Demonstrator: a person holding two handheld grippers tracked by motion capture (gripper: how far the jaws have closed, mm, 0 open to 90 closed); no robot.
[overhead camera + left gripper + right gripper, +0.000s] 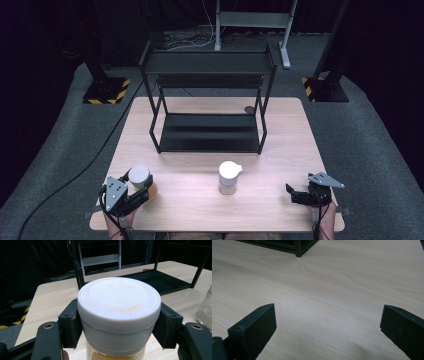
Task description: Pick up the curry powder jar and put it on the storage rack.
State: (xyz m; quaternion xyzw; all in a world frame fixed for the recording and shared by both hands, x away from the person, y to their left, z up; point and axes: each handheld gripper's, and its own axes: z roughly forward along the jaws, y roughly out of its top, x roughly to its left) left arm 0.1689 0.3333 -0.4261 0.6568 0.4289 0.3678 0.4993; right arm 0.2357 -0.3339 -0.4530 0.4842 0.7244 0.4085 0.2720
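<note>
Left gripper (pixel 117 325) jaws clamp the white-lidded jar (pixel 118 312) between them; right gripper (pixel 328 330) jaws stand apart over bare table (pixel 324 290).

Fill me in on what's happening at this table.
A person works with a gripper in each hand. The left gripper has its jaws clamped on a white-lidded jar of yellowish contents at the table's near left corner. The right gripper sits open over bare wood. Another white-lidded jar stands before the black shelf rack.
</note>
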